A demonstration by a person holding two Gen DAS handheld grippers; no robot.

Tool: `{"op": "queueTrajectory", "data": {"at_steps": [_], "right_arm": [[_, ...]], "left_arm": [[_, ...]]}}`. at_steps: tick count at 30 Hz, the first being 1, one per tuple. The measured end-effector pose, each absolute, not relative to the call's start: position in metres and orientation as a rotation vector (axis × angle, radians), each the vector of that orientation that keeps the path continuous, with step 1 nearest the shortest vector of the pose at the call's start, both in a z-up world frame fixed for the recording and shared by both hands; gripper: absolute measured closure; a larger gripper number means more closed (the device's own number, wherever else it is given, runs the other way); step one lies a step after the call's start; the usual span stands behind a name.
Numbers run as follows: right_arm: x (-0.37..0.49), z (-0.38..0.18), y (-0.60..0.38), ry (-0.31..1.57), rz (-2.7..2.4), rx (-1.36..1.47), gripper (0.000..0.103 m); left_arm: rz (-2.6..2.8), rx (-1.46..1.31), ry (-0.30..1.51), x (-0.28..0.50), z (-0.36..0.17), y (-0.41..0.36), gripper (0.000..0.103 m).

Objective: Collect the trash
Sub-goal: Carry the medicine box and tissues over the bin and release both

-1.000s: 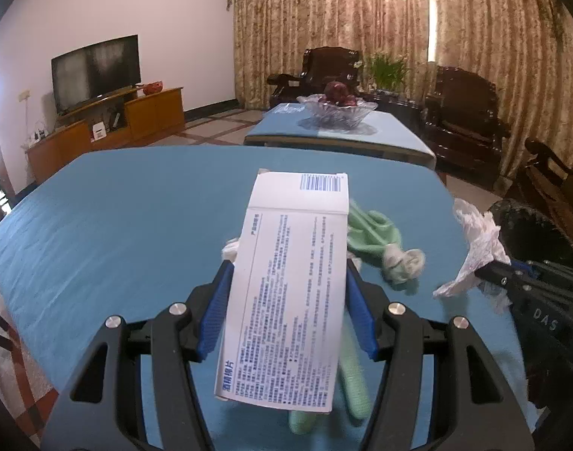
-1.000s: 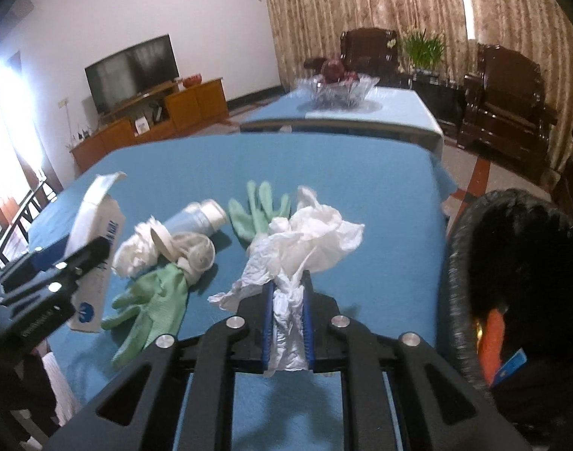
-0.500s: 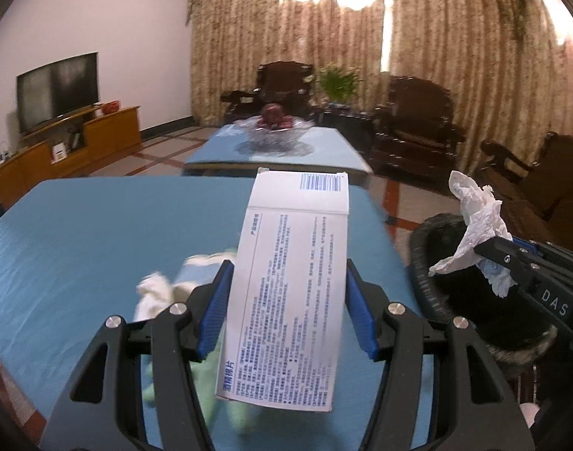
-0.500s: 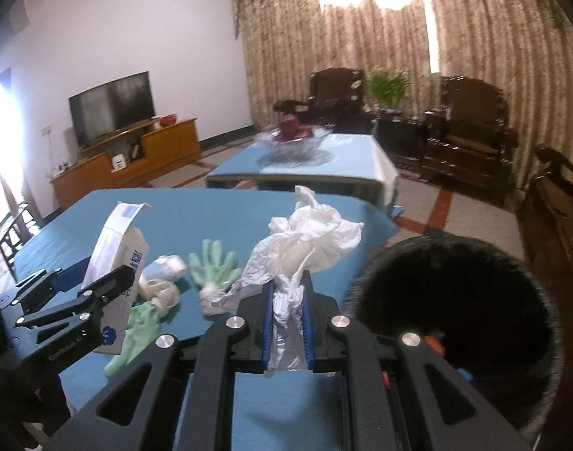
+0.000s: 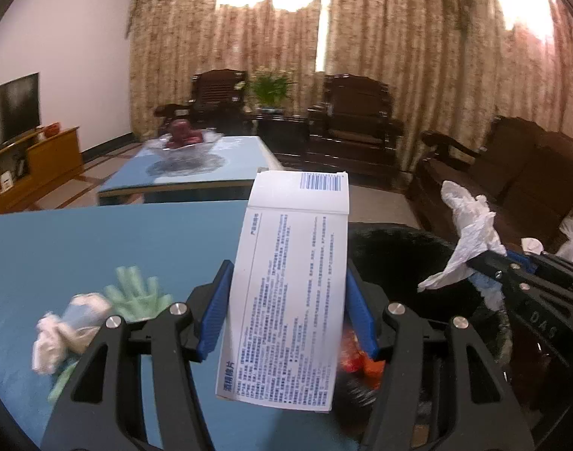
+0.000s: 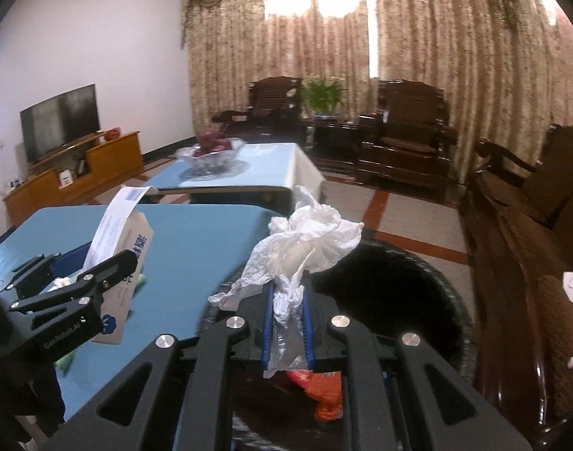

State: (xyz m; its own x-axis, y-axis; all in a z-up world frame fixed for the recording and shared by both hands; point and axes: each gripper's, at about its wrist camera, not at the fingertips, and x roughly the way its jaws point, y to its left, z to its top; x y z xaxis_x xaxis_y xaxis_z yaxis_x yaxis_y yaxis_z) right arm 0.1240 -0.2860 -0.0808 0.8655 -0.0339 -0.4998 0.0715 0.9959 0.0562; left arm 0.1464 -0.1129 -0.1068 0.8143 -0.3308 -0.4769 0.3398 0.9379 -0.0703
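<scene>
Left gripper (image 5: 286, 297): fingers clamped on white carton (image 5: 290, 289); right gripper (image 6: 288, 312): fingers clenched on crumpled tissue (image 6: 305, 240) | both held above black bin (image 6: 429, 282)

Box (image 5: 290, 285) sits between left gripper (image 5: 286, 308) fingers, over the table (image 5: 98, 240) edge, w/ the bin (image 6: 391, 293) just right of it. Tissue (image 6: 305, 240) in right gripper (image 6: 288, 323), above the bin. Glove (image 5: 136, 293) & scraps on table, left of box. Wrapper (image 6: 324, 391) in bin.

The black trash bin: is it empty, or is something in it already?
Not empty: orange trash lies inside the black bin.
</scene>
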Motion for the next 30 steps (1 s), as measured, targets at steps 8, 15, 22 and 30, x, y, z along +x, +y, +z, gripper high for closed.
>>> {"op": "queueTrajectory", "data": {"at_steps": [8,15,22,30], "right_arm": [[0.140,-0.097,-0.331,0.553,-0.124,0.085,0.090],[0.153,-0.116,-0.361,0.598,-0.172,0.089,0.083],[0.149,-0.125,-0.372,0.603,-0.235,0.083,0.037],[0.140,-0.117,-0.355,0.580,-0.229,0.098,0.008]], "left_arm": [[-0.451,0.026,0.535,0.171,-0.121,-0.171,0.048],[-0.500,0.006,0.591,0.200,-0.133,-0.198,0.042],[-0.524,-0.034,0.605,0.213,-0.131,-0.196,0.023],[-0.455,-0.035,0.558,0.211,-0.114,-0.153,0.021]]}}
